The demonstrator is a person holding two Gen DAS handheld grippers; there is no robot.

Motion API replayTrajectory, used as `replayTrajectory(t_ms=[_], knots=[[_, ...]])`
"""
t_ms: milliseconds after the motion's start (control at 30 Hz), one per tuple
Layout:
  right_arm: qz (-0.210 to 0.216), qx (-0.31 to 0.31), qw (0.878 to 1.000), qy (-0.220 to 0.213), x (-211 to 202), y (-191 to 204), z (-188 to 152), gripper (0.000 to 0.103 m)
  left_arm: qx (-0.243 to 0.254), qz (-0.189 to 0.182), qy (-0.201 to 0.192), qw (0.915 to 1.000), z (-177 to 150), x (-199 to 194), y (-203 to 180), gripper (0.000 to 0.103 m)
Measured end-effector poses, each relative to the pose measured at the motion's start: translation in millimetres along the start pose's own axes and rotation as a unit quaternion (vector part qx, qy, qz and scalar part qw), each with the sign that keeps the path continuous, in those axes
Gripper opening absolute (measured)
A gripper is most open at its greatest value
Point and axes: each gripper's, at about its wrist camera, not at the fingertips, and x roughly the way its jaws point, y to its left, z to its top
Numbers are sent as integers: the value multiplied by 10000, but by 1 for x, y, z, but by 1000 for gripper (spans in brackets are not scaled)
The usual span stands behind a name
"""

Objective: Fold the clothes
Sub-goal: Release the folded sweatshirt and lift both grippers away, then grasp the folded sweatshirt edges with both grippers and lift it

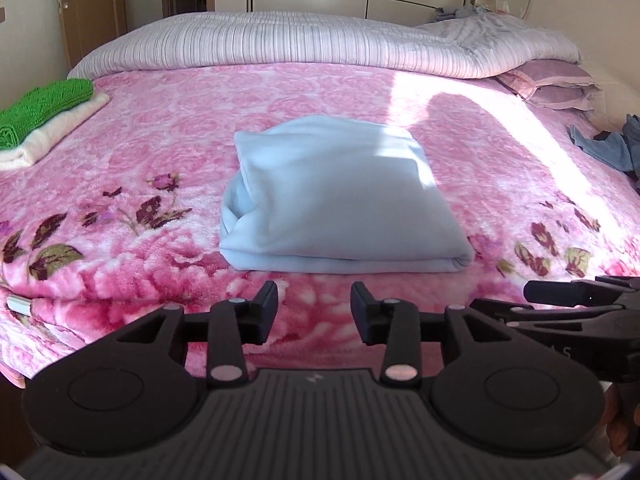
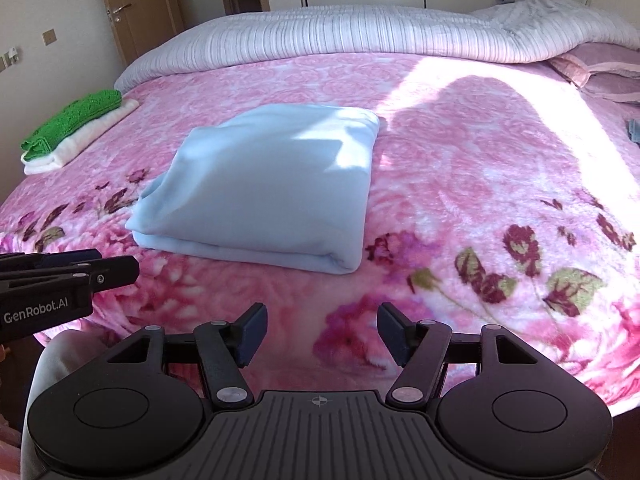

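A pink floral blanket [image 1: 160, 168] covers the bed, a striped quilt [image 1: 300, 44] bunched at its far edge (wardrobe doors behind). The folded light-blue garment [image 1: 336, 196] lies beyond the left gripper [image 1: 314, 308] and right gripper [image 2: 322, 330], both parted and empty.

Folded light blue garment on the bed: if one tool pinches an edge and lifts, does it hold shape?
Probably not. The light blue garment looks soft, with loose rounded layers at its left side, so it would likely droop and unfold. Probably light; pushed across the fuzzy pink blanket, it may bunch.
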Motion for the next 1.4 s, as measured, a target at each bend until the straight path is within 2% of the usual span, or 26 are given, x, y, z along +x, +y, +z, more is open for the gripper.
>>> replayTrajectory(t_ms=[433,700,1167,1300,1400], knots=[[-118,-151,9995,-247,-32,16,-1,66,145,-98,-331,9993,0,-35,-5,44],[-282,-116,9994,-150,-22,12,5,66,22,-256,-116,9996,-1,-13,-1,44],[-267,-75,9989,367,28,4,5,67,-209,-172,494,9984,-10,38,13,44],[-240,-14,9986,477,34,-6,7,67,-497,-463,448,9967,2,41,31,44],[-48,241,9994,223,24,-29,20,67,-951,-810,284,9918,21,40,62,46]])
